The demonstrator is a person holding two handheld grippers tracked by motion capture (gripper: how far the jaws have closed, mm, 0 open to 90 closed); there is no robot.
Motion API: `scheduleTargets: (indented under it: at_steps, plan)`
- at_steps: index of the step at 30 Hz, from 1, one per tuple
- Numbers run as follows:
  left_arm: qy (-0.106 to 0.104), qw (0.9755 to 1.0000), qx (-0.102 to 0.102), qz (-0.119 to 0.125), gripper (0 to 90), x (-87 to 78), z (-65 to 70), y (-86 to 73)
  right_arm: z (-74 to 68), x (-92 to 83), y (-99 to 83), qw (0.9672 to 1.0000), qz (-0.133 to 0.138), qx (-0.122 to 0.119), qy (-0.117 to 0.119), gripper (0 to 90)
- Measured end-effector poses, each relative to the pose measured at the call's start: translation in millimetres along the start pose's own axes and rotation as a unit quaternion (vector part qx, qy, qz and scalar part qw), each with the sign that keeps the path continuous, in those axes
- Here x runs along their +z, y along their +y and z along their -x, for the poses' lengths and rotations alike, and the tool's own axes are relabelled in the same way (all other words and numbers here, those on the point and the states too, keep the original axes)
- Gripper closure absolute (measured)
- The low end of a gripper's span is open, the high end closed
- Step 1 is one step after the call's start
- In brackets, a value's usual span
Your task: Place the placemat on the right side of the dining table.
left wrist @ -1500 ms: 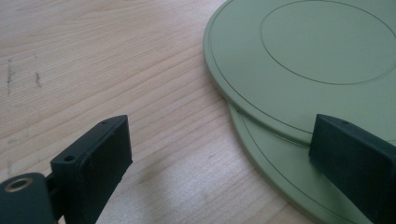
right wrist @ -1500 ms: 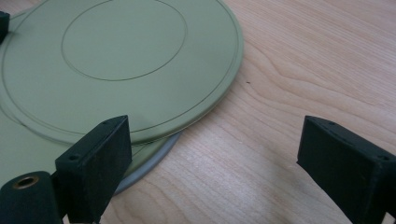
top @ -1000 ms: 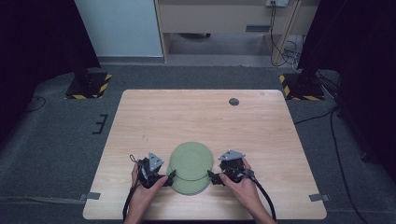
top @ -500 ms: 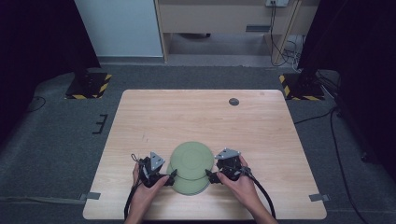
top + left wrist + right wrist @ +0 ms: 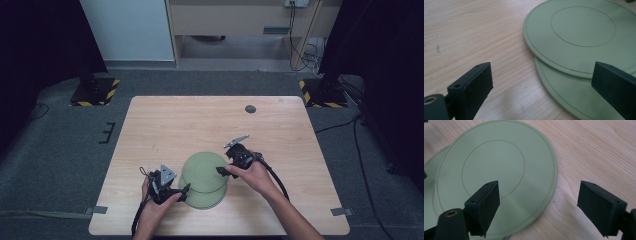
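Right hand-held gripper [image 5: 223, 171]: released, nothing between the pads; jaws have just been narrowing a little. It sits at the right rim of the upper plate, tips pointing in towards it.
Left hand-held gripper [image 5: 184, 190]: released, jaws wide, empty. It is parked at the left edge of the stack; in its own view one jaw hangs over bare wood, the other over the lower plate's rim.
Upper plate [image 5: 203, 172]: flat round sage-green plastic plate with a ring moulded in its face, lying on the second one and offset towards the far side of the table.
Lower plate [image 5: 210, 200]: same green round plastic plate, a crescent of it exposed on the near side.
Worktop [image 5: 190, 125]: pale wooden worktop; stack sits near the front edge, between both hands.
Why offset: my read is that the overhang frees the upper rim, so a jaw can get under it without catching the lower plate.
Why left stays: likely there to steady the lower plate.
Other: small dark round disc [image 5: 250, 109] near the far edge, well apart.
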State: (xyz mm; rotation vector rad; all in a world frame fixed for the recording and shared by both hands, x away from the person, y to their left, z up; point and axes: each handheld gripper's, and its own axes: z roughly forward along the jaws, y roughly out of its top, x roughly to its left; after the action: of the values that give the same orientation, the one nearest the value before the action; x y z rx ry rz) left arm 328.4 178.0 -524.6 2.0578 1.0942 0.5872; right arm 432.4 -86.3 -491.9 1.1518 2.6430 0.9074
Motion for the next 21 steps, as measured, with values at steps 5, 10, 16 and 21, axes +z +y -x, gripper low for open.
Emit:
scheduleTargets:
  at_steps: [5,10,16,21]
  plan:
    - [-0.003,0.9999,0.011,-0.001,3.1,0.3,6.7,-0.2,7.4,16.6,8.1,0.9994,-0.005,0.022,0.026,22.9]
    - [-0.004,0.9998,0.015,-0.009,3.5,4.3,9.6,-1.3,11.7,26.1,7.3,0.9983,-0.013,0.035,0.044,25.3]
    - [-0.002,0.9998,0.015,-0.010,3.4,6.2,9.4,-0.9,16.4,29.1,7.3,0.9969,-0.008,0.049,0.061,25.0]
    - [0.000,0.9999,0.012,-0.009,3.0,7.8,9.0,-0.6,17.7,29.4,7.5,0.9956,-0.005,0.056,0.076,27.6]
